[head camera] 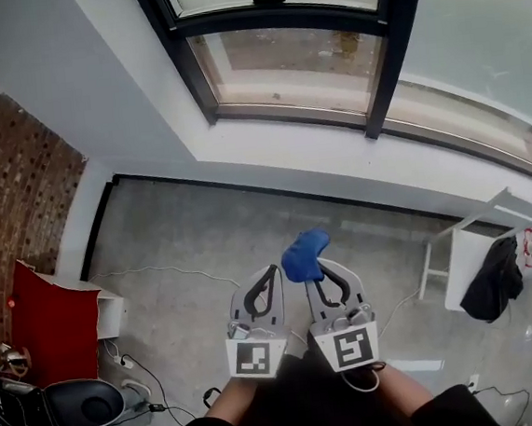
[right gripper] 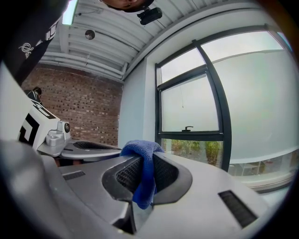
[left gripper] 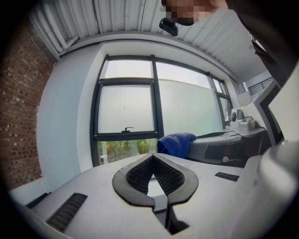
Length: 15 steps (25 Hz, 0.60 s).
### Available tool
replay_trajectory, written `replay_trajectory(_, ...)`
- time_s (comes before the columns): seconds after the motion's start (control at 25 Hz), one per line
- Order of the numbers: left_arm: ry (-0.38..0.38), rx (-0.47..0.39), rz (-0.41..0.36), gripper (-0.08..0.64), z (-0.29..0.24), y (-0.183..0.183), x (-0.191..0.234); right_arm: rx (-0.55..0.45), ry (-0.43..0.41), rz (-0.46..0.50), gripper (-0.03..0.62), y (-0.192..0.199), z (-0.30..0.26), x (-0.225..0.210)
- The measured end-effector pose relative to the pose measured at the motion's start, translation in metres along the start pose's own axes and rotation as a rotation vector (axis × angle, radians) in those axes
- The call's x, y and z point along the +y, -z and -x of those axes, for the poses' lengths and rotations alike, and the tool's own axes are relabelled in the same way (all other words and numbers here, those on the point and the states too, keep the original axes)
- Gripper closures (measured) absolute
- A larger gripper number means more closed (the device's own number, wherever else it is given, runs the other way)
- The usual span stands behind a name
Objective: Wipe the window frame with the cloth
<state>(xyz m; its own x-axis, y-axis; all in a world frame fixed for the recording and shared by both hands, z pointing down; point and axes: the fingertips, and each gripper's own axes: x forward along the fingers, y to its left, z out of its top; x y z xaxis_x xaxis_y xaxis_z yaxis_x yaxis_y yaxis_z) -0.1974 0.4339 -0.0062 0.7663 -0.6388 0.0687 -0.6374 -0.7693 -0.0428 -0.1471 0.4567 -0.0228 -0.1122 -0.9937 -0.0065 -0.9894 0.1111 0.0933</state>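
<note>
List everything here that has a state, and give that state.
right gripper: shut on the blue cloth.
left gripper: shut, empty.
blue cloth: bunched, hanging between the right gripper's jaws.
window: closed, handle level.
black garment: hanging off the white table.

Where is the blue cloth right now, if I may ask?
The blue cloth is clamped in the right tool, beside the left tool, centre of the head view, below the window frame.
</note>
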Motion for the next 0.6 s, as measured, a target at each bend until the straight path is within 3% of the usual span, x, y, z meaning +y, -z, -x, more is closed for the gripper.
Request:
replay_trajectory(0.24, 0.006, 0.053, -0.018, 0.554, -0.076, 0.009, 0.004, 0.029, -0.006, -0.008, 0.56, 0.017, -0.048, -0.072)
replay_trajectory(0.6, -0.005, 0.084, -0.01, 0.554, -0.165, 0.018, 0.064, 0.065, -0.032, -0.041, 0.56, 0.036, -0.147, -0.105)
